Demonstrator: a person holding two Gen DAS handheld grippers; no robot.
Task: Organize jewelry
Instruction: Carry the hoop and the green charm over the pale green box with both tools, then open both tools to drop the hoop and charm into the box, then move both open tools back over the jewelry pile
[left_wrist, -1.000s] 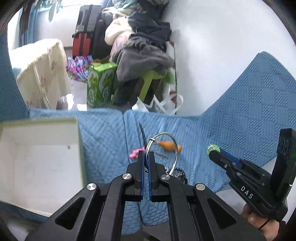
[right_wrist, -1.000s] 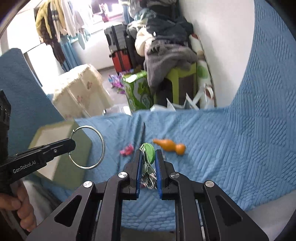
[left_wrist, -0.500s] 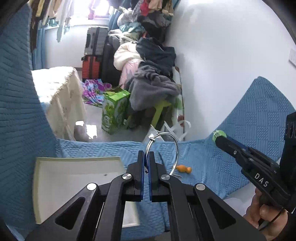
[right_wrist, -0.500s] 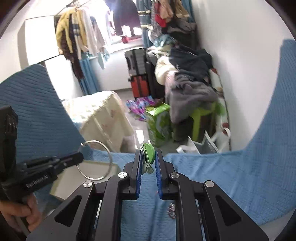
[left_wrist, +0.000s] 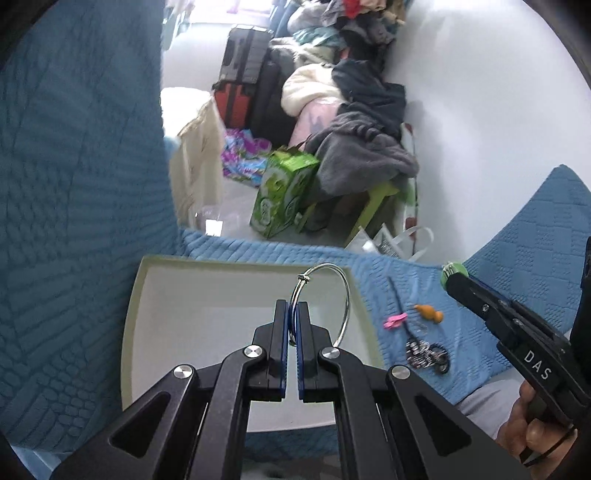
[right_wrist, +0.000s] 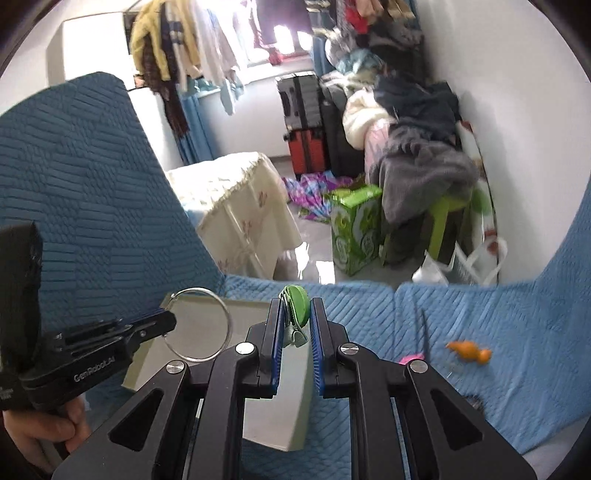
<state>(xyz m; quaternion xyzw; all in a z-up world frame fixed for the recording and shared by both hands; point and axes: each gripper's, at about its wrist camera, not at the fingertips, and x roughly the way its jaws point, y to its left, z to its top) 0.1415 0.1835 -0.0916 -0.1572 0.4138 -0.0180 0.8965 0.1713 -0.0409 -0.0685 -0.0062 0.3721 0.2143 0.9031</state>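
Note:
My left gripper (left_wrist: 292, 308) is shut on a silver bangle (left_wrist: 342, 295) and holds it above the open white box (left_wrist: 192, 317). The bangle also shows in the right wrist view (right_wrist: 201, 325). My right gripper (right_wrist: 295, 308) is shut on a green hair clip (right_wrist: 297, 306), over the box's right edge (right_wrist: 280, 435). On the blue sofa cover right of the box lie a pink clip (left_wrist: 395, 320), an orange piece (left_wrist: 428, 313), a thin dark stick (left_wrist: 400, 304) and a dark beaded bracelet (left_wrist: 426, 354).
The blue quilted sofa cover (left_wrist: 74, 184) rises at the left and right. Beyond the seat's edge are a green carton (left_wrist: 284, 195), a clothes pile (left_wrist: 362, 147), suitcases (left_wrist: 240, 81) and a cloth-covered table (right_wrist: 229, 206).
Both grippers have swung left and down towards the box. The bangle now hangs over the box's inside and the green clip is near its right edge.

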